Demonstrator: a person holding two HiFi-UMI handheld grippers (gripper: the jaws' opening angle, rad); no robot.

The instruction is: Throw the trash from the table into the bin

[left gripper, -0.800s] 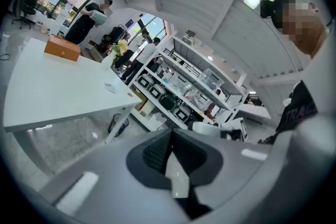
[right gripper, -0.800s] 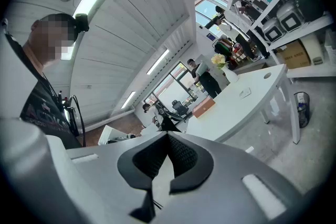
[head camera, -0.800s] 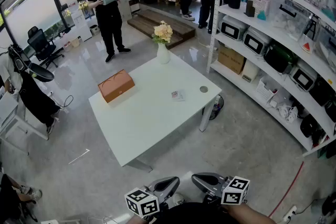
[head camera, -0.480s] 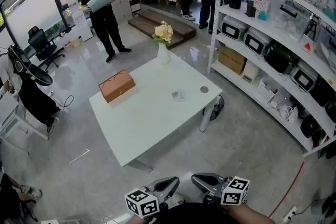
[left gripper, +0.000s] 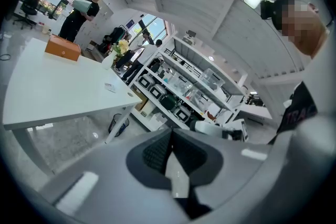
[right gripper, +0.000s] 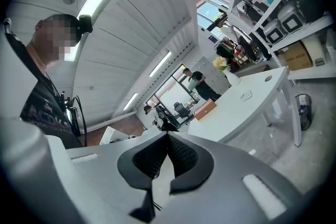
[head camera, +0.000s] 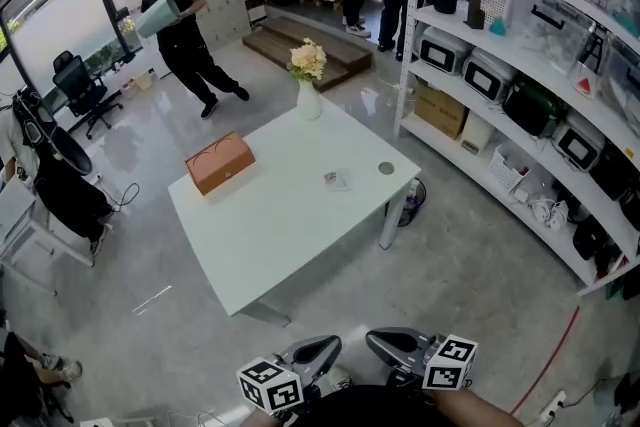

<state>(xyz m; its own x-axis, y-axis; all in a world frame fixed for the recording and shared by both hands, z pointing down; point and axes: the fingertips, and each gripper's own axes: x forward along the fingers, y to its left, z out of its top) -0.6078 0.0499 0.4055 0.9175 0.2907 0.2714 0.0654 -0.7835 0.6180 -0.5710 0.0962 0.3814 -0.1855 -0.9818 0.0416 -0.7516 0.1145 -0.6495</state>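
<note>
Head view, live: left gripper (head camera: 322, 349) and right gripper (head camera: 382, 343) sit low at the frame's bottom, both with jaws pressed together, empty. One wrapper (head camera: 337, 180) lies on the table (head camera: 270, 245), well apart from them, with one box (head camera: 220, 162) and one vase (head camera: 309, 101). One bin (head camera: 413, 198) stands by the table leg. The person (head camera: 180, 15) behind has stepped left.

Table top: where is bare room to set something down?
The whole near half of the table is bare, from the brown box and the small packet to the near edge. The strip between them is free too. Most crowded: the far corner, with the vase.
</note>
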